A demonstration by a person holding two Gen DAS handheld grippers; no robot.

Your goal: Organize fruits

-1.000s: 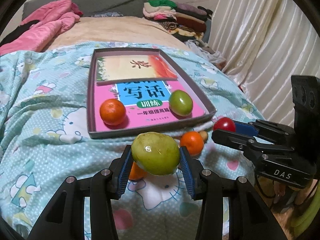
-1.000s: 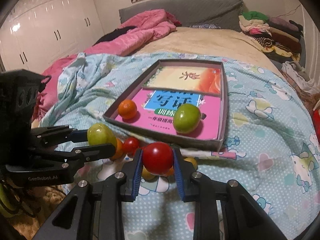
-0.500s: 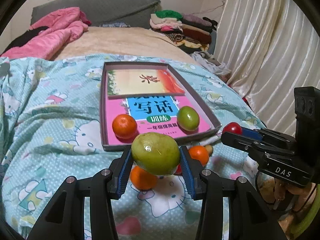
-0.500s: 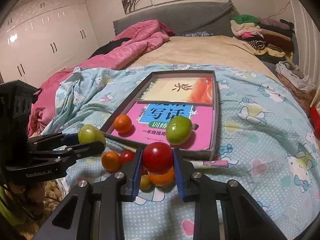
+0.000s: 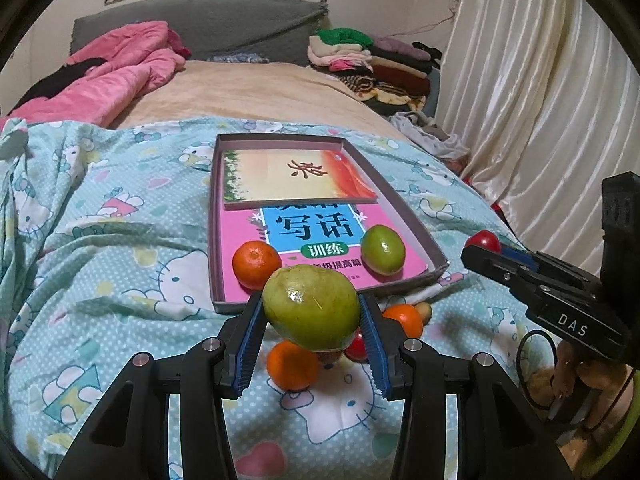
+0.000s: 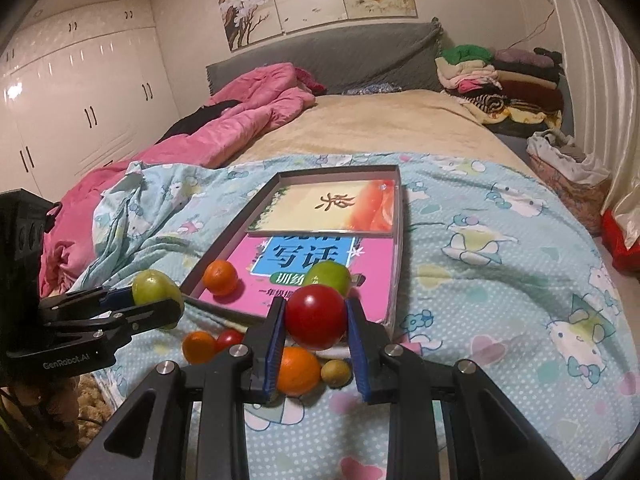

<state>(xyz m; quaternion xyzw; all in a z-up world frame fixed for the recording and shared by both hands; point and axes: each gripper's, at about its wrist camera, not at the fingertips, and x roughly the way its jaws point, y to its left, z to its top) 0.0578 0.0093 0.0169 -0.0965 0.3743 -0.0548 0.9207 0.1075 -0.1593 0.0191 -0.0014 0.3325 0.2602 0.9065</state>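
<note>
My left gripper [image 5: 312, 316] is shut on a large green fruit [image 5: 311, 306], held above the bed in front of the shallow box [image 5: 437, 255]. My right gripper [image 6: 316, 316] is shut on a red tomato [image 6: 316, 316], also in front of the box [image 6: 396, 276]. The box holds two books, an orange [image 5: 256, 264] and a green fruit [image 5: 383, 249]. Loose on the blanket below the grippers lie two oranges [image 6: 298, 370] [image 6: 199, 346], a small red tomato [image 6: 229, 338] and a small green-brown fruit [image 6: 336, 372]. Each gripper shows in the other's view: the right [image 5: 486, 246], the left [image 6: 156, 300].
The blue cartoon-print blanket [image 5: 100, 248] covers the near part of the bed. A pink duvet [image 6: 248, 116] lies at the back left, folded clothes [image 6: 500, 76] at the back right. White curtains [image 5: 540, 120] hang on the right, wardrobes [image 6: 80, 100] on the left.
Both grippers have risen and drawn back from the box with their fruit still held. The loose fruit on the blanket has come into view beneath them.
</note>
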